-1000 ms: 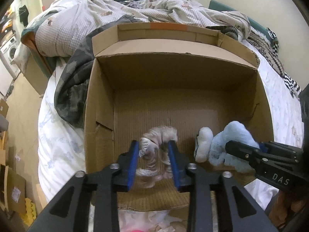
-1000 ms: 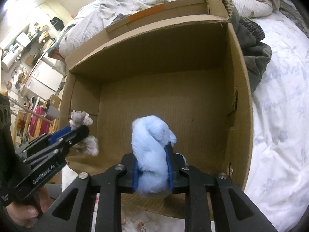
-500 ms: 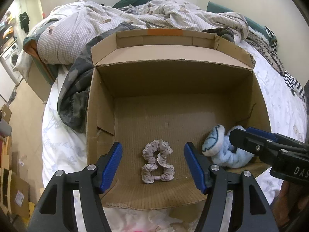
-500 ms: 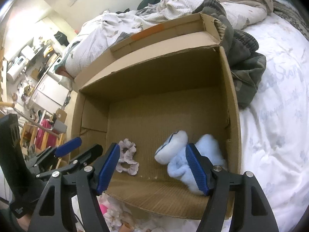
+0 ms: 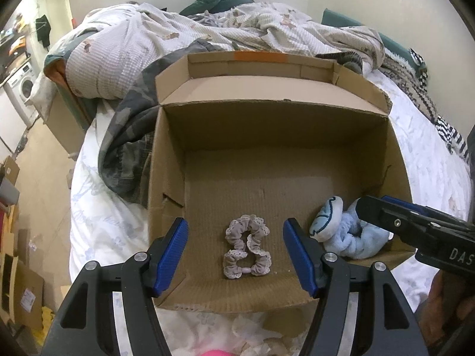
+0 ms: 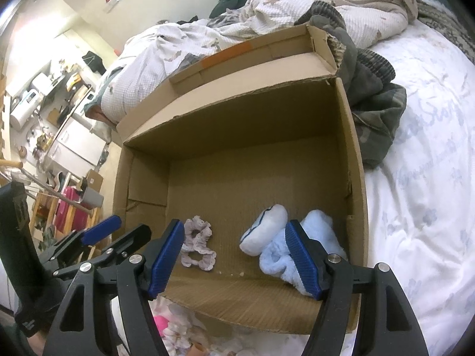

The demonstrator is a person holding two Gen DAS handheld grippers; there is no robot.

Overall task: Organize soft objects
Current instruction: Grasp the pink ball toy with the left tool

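An open cardboard box (image 5: 166,160) (image 6: 354,160) lies on the bed. A grey lace scrunchie (image 5: 248,249) (image 6: 197,247) lies on the box floor near the front. A fluffy light-blue sock (image 5: 347,234) (image 6: 285,243) lies in the front right corner. My left gripper (image 5: 236,255) is open and empty, its jaws on either side of the scrunchie and above it. My right gripper (image 6: 234,259) is open and empty above the front edge, its right finger in front of the sock. It also shows in the left wrist view (image 5: 415,228).
A rumpled quilt (image 5: 207,35) and dark clothes (image 5: 127,148) (image 6: 377,109) lie around the box on the white sheet (image 6: 421,207). Floral cloth and a pink thing (image 6: 161,323) lie below the box's front edge. Cluttered floor and furniture (image 6: 53,112) are to the left.
Both grippers opened and dropped their loads: the scrunchie and the blue sock now lie on the box floor. Both grippers have pulled back and up.
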